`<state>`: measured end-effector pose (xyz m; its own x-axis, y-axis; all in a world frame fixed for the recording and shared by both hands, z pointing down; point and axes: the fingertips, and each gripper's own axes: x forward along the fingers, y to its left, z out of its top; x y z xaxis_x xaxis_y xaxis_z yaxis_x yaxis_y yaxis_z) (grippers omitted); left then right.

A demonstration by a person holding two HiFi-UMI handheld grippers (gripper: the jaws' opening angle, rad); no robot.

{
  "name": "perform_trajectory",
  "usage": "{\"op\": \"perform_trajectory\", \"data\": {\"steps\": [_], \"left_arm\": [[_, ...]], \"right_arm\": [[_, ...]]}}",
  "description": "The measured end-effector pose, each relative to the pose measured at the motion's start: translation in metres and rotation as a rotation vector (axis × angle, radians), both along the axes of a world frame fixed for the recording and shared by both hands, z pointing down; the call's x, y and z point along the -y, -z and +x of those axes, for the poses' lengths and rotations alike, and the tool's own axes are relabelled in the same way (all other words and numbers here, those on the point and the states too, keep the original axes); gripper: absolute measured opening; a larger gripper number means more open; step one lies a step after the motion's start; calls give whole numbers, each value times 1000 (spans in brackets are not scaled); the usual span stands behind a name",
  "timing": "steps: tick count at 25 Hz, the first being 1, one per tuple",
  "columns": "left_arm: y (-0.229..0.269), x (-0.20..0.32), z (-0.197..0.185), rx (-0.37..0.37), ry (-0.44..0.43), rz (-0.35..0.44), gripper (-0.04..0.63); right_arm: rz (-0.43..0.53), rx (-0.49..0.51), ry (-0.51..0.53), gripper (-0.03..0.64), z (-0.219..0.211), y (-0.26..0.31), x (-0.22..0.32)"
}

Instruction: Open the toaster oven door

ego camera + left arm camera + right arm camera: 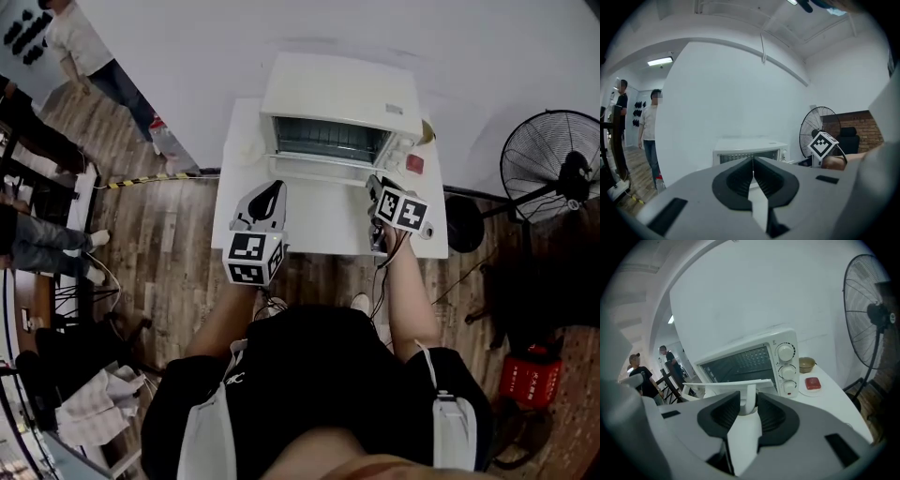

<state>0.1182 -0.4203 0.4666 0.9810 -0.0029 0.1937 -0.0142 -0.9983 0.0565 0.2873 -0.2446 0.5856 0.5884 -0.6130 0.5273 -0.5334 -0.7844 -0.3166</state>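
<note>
A white toaster oven (pixel 337 98) stands at the back of a white table (pixel 328 225). Its glass door (pixel 726 386) hangs part-way down, and the dark inside (pixel 328 141) shows. My right gripper (pixel 749 408) is at the door's front edge, shut on the white door handle (pixel 750 397), whose post sits between the pads. In the head view that right gripper (pixel 377 187) is at the oven's right front corner. My left gripper (pixel 272 195) hovers over the table to the left, shut and holding nothing. In its own view the left gripper (pixel 753 169) points at the oven (pixel 750 152).
A small bowl (pixel 806 364) and a red block on a plate (pixel 813 383) sit right of the oven. A standing fan (pixel 553 164) is to the right, a red crate (pixel 532 375) on the floor. People stand at the far left (pixel 84 47).
</note>
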Motion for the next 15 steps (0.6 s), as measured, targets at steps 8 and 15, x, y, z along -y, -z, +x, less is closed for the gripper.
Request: {"op": "perform_trajectory", "data": {"steps": [8, 15], "left_arm": [[-4, -8, 6, 18, -62, 19, 15], [-10, -14, 6, 34, -77, 25, 17]], "right_arm": [[-87, -38, -2, 106, -32, -31, -11], [-145, -79, -12, 93, -51, -60, -20]]}}
